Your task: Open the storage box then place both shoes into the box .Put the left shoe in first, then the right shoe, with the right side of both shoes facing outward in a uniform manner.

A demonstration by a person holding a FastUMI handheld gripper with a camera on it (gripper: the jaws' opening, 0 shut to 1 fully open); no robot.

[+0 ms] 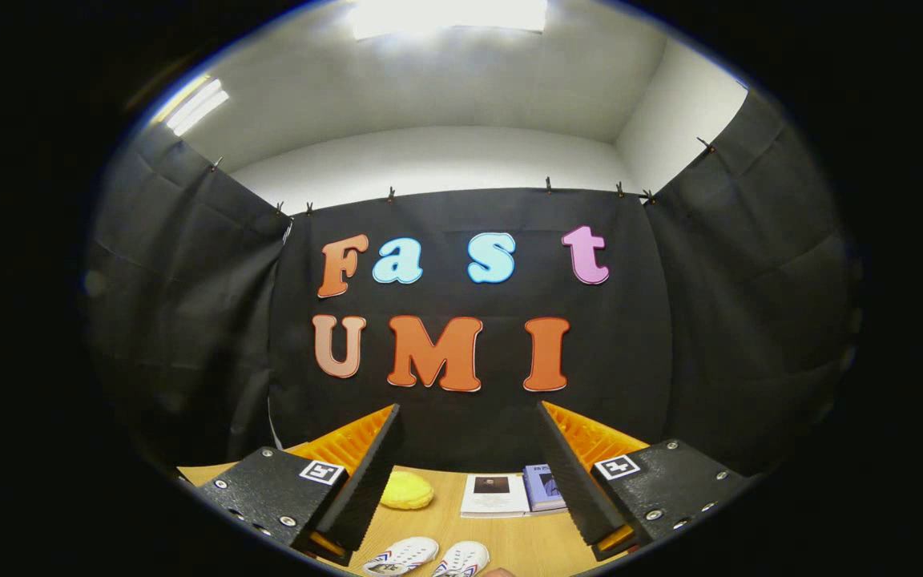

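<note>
My gripper (468, 437) is held high above the wooden table (509, 537), its two black fingers (365, 473) spread wide apart and empty. Two white shoes with red and blue stripes lie side by side on the table below and between the fingers: one shoe (402, 554) toward the left finger, the other shoe (461, 558) just right of it. Only their toe ends show.
Farther back on the table lie a yellow soft object (406, 490), a white booklet (494, 494) and a blue book (542, 487) beside it. Black cloth walls close the booth behind and at both sides.
</note>
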